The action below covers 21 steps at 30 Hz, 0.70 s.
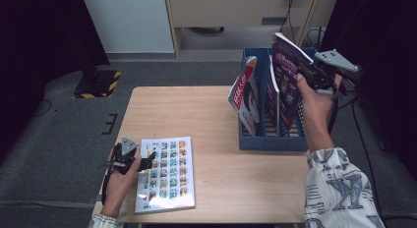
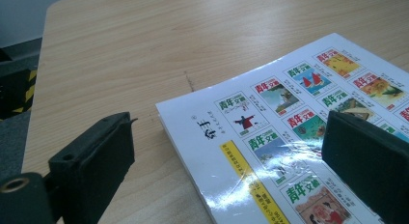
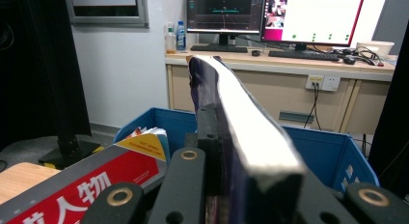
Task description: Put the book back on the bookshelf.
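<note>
Magazine [image 1: 287,78] with a purple glossy cover stood nearly upright over the blue file rack [image 1: 268,139], clamped by its outer edge in the right gripper [image 1: 307,73], whose jaws were drawn together on the thin block of pages. We judged it light but limp: in the right gripper view its spine [image 3: 241,118] curved away from the jaws, so a hold near the middle of the edge would keep it from flopping, and the slick cover looked liable to slide. A red-and-white magazine [image 1: 244,95] leaned in the slot to its left, with another thin one [image 1: 273,98] between them. The rack was of stiff plastic with slotted dividers and stood at the right of the pale wood-grain table [image 1: 196,110]. Well apart, near the front left, a white magazine [image 1: 165,174] printed with rows of small coloured pictures lay flat, its laminated cover catching the light. The left gripper [image 1: 142,164] rested at its left edge, jaws apart, one black pad [image 2: 366,161] above the cover, the other [image 2: 96,161] over bare wood.
</note>
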### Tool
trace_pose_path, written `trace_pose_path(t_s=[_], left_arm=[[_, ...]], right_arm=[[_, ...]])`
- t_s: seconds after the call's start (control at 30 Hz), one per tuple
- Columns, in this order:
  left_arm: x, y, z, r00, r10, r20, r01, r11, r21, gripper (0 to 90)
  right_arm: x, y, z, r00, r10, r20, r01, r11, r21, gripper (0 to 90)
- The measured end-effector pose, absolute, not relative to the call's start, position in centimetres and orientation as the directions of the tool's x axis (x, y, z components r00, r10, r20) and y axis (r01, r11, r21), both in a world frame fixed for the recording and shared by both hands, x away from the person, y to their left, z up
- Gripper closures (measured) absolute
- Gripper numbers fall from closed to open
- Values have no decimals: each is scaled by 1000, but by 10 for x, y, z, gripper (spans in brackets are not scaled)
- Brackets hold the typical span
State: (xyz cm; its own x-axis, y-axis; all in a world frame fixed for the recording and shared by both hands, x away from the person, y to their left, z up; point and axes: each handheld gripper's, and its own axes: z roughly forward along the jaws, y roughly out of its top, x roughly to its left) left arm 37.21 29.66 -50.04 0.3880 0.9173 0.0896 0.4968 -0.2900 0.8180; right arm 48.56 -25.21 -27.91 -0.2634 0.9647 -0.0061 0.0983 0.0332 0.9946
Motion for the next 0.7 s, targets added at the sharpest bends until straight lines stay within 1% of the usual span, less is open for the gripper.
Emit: trace_pose_path(t_s=[0.7], left_arm=[[371,295,-498,392,914,102,483,-299,823,41]], right_arm=[[501,-243,-287,-249,968,1,108,27,994,837]])
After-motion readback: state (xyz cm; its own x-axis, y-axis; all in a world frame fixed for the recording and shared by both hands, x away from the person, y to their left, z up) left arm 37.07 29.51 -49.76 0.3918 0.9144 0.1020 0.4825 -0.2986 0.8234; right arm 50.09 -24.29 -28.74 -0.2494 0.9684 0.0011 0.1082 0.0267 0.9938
